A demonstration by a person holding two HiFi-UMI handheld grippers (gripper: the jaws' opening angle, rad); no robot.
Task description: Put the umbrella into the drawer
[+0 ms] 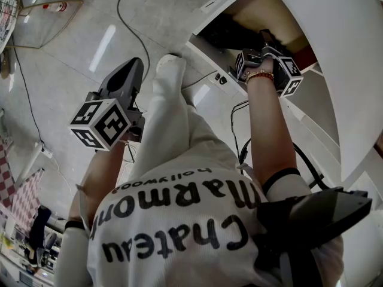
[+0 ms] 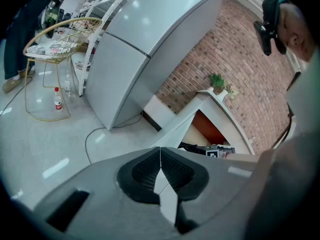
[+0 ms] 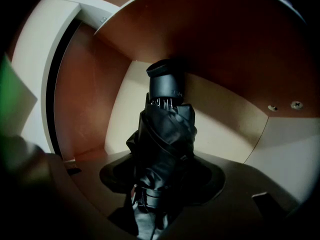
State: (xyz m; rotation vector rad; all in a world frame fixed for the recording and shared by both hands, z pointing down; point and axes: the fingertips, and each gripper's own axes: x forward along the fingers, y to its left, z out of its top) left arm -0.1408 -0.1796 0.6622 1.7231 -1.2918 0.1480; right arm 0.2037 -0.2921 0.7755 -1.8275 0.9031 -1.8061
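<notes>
Right fingers (image 3: 220, 186) clamping folded black umbrella (image 3: 167, 129) inside drawer (image 3: 230, 121), left fingers (image 2: 142, 173) pressed together, shirt (image 1: 179, 235) printed "Chateau", "hollywood"

The umbrella (image 3: 165, 134) is black cloth, creased and faintly shiny, with a matt black plastic cap (image 3: 165, 81) at its twelve o'clock end. The drawer (image 3: 95, 94) around it is smooth board, reddish-brown and cream. The floor (image 1: 78, 46) is glossy pale tile. The brick wall (image 2: 240, 69), at two o'clock in the left gripper view, looks rough and matt.
</notes>
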